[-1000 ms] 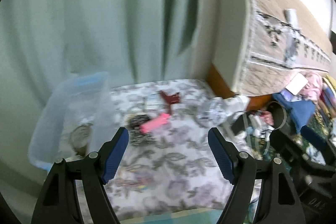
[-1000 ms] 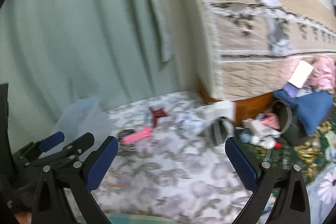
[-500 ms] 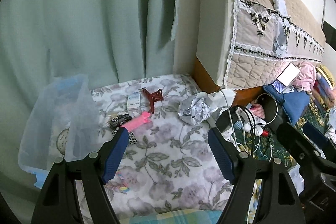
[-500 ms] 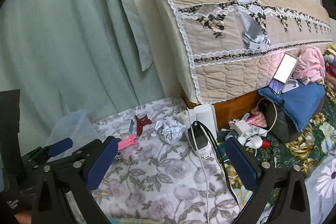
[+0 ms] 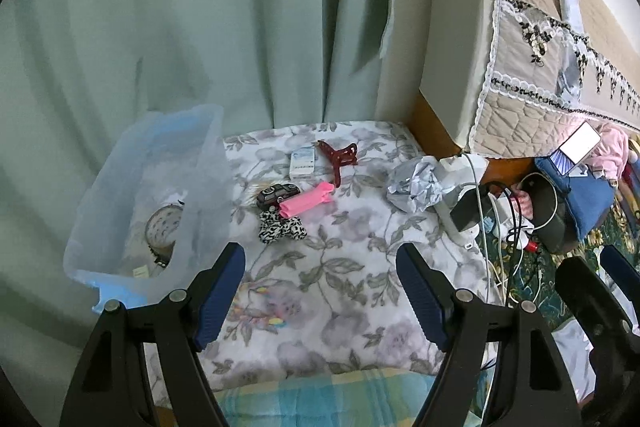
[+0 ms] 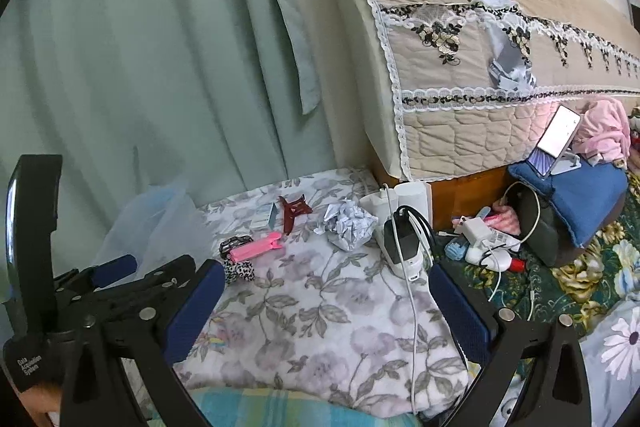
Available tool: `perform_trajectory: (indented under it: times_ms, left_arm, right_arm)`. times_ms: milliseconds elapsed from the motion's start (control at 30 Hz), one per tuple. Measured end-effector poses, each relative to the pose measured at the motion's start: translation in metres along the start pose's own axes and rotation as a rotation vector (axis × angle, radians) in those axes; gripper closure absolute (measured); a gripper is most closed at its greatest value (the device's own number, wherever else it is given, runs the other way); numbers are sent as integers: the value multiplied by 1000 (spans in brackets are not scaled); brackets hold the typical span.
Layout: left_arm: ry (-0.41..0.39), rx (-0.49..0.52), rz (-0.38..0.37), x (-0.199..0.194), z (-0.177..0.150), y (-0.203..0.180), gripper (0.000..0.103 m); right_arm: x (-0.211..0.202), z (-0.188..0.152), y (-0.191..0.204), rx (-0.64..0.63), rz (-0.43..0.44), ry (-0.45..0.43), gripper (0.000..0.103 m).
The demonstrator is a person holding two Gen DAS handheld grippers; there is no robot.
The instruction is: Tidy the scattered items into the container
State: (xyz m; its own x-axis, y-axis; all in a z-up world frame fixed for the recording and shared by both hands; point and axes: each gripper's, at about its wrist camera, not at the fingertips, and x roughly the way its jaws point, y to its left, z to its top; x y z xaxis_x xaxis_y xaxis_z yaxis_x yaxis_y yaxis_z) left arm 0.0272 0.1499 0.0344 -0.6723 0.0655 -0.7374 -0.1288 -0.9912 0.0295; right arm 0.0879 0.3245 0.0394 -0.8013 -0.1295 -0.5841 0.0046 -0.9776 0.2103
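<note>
Both grippers, left gripper [image 5: 320,291] and right gripper [image 6: 326,311], hang released above the floral blanket [image 5: 340,279]; pink clip [image 5: 306,201] lies near the clear container [image 5: 120,187].

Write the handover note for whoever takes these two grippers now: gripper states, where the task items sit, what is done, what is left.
Left gripper: open, empty, over the floral blanket.
Right gripper: open, empty.
Clear plastic bin at the blanket's left edge already holds a few things, including a round one.
Still loose: leopard scrunchie, pink clip, toy car, dark red claw clip, small white box, crumpled paper.
Left to do: move each into the bin; the scrunchie is nearest.
</note>
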Motion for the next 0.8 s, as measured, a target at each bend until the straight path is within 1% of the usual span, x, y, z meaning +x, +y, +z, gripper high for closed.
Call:
perform_trajectory:
  times_ms: [200,367,500,533,567,600,700,800]
  left_arm:
    - [-35,-5,-7,-16,-3,5,24]
    - [-39,-30,-9,-16,-4,18,24]
    - [-34,-55,-28,-7,-4,28,23]
    - [-30,-59,-30,-3,-5,29,16]
    - [-25,-64,-31,2,-6,31,13]
    - [-18,-70,-32,7,-7,32,12]
    - [16,-91,-55,26,-9,37,12]
    - [27,-87,-70,43,-9,39,12]
  right_arm:
    - [-13,-2,8,-3,9,-16,0]
    - [-13,-1,21,-28,14,-23,0]
    - [-2,-2,29,-46,11,1,0]
    - [2,-3,31,-53,10,9,0]
    - [6,-4,32,-62,10,19,0]
    - [12,-5,33,-74,10,32,0]
    - [29,-9,33,-80,-3,62,0]
    - [49,-11,29,-68,4,98,0]
